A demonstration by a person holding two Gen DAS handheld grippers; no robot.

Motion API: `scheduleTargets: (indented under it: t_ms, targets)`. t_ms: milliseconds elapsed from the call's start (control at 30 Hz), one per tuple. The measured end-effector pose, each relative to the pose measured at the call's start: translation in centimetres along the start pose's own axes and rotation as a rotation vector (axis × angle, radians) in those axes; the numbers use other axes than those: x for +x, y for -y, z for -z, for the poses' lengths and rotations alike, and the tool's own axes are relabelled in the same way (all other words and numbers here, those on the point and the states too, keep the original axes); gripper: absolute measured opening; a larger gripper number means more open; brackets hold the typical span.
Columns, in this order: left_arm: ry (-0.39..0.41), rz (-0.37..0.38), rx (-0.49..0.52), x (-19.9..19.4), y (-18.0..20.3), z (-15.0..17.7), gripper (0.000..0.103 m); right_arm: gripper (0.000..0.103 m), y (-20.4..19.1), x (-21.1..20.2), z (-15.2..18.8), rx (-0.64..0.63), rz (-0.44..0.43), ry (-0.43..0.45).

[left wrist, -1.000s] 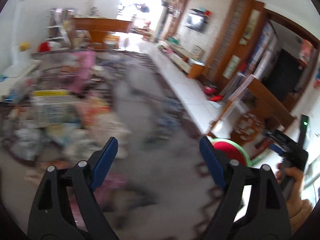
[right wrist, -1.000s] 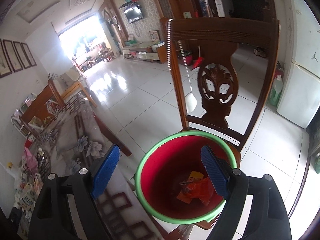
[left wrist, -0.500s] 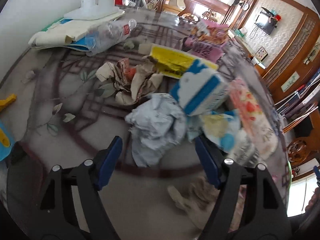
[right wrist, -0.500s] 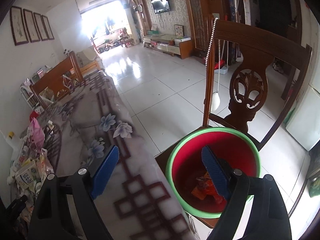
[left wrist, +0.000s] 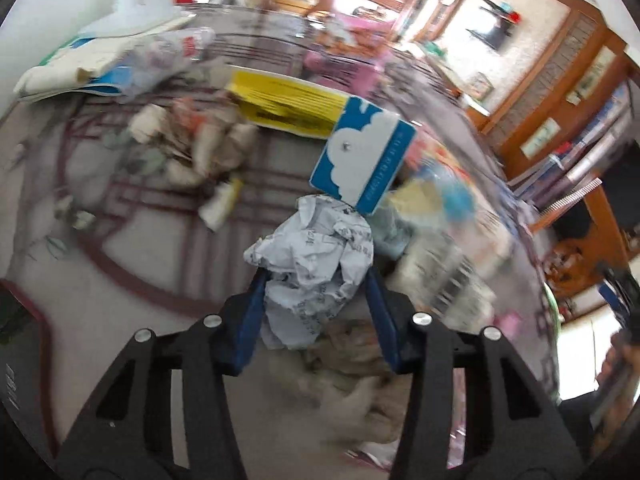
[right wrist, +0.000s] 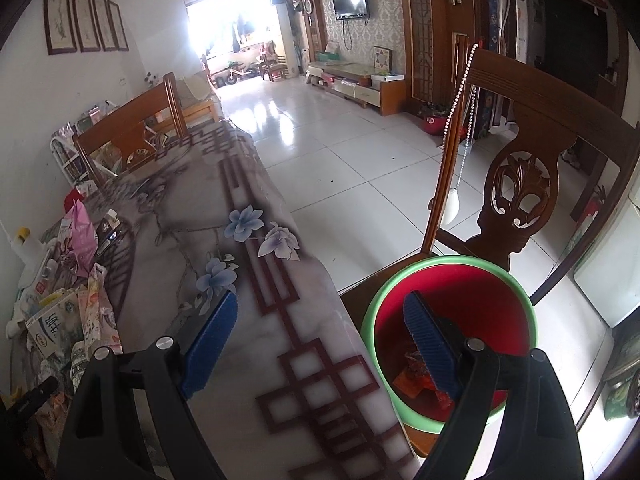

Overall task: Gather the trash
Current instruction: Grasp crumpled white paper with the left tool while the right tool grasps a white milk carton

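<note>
A crumpled ball of printed paper (left wrist: 316, 256) lies in the trash pile on the patterned tablecloth (left wrist: 132, 264). My left gripper (left wrist: 316, 304) is closing on it, and both blue pads touch its sides. A blue-and-white carton (left wrist: 362, 160) stands just behind the ball. In the right wrist view my right gripper (right wrist: 320, 332) is open and holds nothing. It hangs over the table's edge beside a red bucket with a green rim (right wrist: 452, 262). Orange wrappers (right wrist: 416, 376) lie in the bucket's bottom.
More rubbish surrounds the ball: a yellow packet (left wrist: 288, 106), brown crumpled paper (left wrist: 200, 148) and a clear plastic bottle (left wrist: 172, 52). The bucket sits on a carved wooden chair (right wrist: 520, 184). The pile (right wrist: 68, 320) fills the table's left end; tiled floor (right wrist: 340, 160) lies beyond.
My left gripper swung down onto the trash pile, and its jaws narrowed around the crumpled paper. The right gripper drifted from over the bucket toward the table, still open.
</note>
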State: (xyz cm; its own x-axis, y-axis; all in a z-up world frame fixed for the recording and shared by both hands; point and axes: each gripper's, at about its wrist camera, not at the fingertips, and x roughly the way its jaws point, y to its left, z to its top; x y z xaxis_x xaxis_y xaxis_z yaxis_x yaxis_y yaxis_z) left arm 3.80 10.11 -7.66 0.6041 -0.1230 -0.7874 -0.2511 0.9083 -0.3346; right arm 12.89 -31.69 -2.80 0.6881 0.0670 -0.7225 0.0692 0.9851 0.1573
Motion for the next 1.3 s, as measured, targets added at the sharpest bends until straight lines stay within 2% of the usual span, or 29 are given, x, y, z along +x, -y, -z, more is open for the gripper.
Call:
scheduleTargets:
  t_ms: [267, 300, 400, 500, 600, 667, 800, 867, 967, 1067, 1100, 1300]
  targets:
    - [-0.045, 0.135, 0.023, -1.6, 2.6, 3.7, 0.047, 0.082, -0.4, -0.1, 0.2, 0.001, -0.004, -0.006]
    - [-0.031, 0.125, 0.021, -2.2, 2.5, 4.2, 0.047, 0.082, -0.6, -0.1, 0.2, -0.004, -0.005, -0.006]
    - [0.057, 0.011, 0.021, -4.5, 1.9, 4.4, 0.047, 0.082, -1.2, -0.4, 0.4, -0.021, -0.018, 0.007]
    - [0.134, -0.040, -0.006, -6.0, 0.6, 3.8, 0.047, 0.082, -2.1, -0.6, 0.7, -0.041, -0.050, 0.008]
    - [0.148, -0.065, -0.007, -6.0, 0.2, 3.3, 0.047, 0.082, -3.6, -0.8, 1.1, -0.066, -0.086, 0.013]
    - [0.131, -0.036, -0.015, -5.5, 0.2, 3.2, 0.047, 0.082, -5.1, -1.2, 1.3, -0.088, -0.118, 0.024]
    - [0.118, 0.004, -0.043, -5.0, -0.2, 2.7, 0.047, 0.082, -9.6, -2.3, 1.8, -0.136, -0.235, -0.003]
    - [0.109, 0.007, -0.055, -4.6, -0.4, 2.5, 0.047, 0.082, -13.1, -2.3, 1.8, -0.152, -0.311, -0.044]
    - [0.088, 0.016, -0.092, -4.1, -1.1, 2.6, 0.047, 0.072, -19.4, -1.7, 2.0, -0.221, -0.389, -0.101]
    - [0.071, 0.011, -0.126, -3.7, -1.7, 2.7, 0.047, 0.060, -25.8, 0.0, 2.7, -0.355, -0.395, -0.166]
    - [0.067, 0.014, -0.134, -3.6, -1.9, 2.7, 0.047, 0.055, -27.9, 1.1, 2.9, -0.392, -0.395, -0.213]
    - [0.062, 0.037, -0.143, -3.5, -1.7, 2.8, 0.047, 0.054, -31.9, 5.9, 3.9, -0.386, -0.358, -0.368]
